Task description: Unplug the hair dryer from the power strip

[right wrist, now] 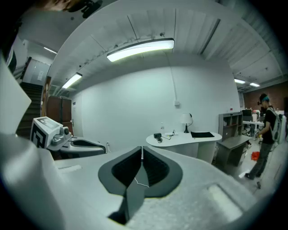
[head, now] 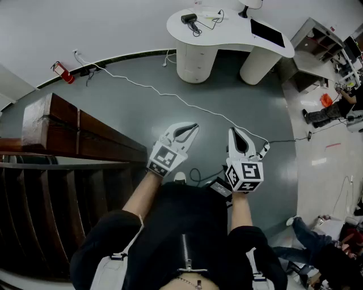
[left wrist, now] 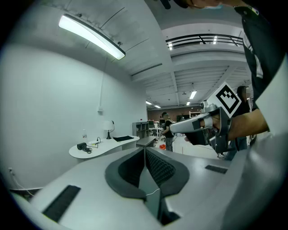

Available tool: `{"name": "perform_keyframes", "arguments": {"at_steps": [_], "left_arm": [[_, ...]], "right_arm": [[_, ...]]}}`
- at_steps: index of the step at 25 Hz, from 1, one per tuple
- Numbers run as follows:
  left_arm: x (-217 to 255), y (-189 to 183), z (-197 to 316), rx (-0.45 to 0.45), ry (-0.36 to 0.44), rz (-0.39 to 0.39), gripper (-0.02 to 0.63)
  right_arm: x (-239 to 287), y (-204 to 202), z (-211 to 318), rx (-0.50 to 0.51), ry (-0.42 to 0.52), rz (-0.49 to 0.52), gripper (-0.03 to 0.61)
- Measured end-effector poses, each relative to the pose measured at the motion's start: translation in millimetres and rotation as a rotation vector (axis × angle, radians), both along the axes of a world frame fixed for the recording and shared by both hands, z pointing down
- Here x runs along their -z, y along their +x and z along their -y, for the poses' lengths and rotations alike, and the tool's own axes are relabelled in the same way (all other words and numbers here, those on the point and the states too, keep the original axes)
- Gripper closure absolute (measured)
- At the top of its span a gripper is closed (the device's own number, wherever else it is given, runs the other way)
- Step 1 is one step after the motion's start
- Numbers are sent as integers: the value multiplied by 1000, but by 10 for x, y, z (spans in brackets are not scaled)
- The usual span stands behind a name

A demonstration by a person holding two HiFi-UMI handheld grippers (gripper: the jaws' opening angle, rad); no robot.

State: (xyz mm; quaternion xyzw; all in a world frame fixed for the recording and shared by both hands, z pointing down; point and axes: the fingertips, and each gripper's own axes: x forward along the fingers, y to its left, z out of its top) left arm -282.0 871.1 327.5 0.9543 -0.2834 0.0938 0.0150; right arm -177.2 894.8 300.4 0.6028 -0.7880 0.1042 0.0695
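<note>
The black hair dryer (head: 191,20) lies on a white curved desk (head: 227,35) at the far side of the room, with its cord running to a white power strip (head: 211,13) beside it. In the left gripper view the hair dryer (left wrist: 82,146) shows small and distant; the right gripper view also has the hair dryer (right wrist: 157,135) far ahead. My left gripper (head: 191,128) and right gripper (head: 233,132) are held side by side over the grey floor, well short of the desk. Both have their jaws shut, and nothing is between them.
A white cable (head: 170,93) crosses the floor from the wall toward my right. A dark wooden stair railing (head: 79,133) stands on the left. On the desk are a lamp (right wrist: 186,119) and a black pad (head: 266,33). A person (right wrist: 265,130) stands by shelves at the right.
</note>
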Motion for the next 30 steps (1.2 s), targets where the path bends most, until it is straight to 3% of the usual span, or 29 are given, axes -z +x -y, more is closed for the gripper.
{"name": "perform_keyframes", "arguments": {"at_steps": [30], "left_arm": [[-134,-99,177,-23,-66,-19,595]], "right_arm": [[-158,-94,164,-21,-72,6,570]]}}
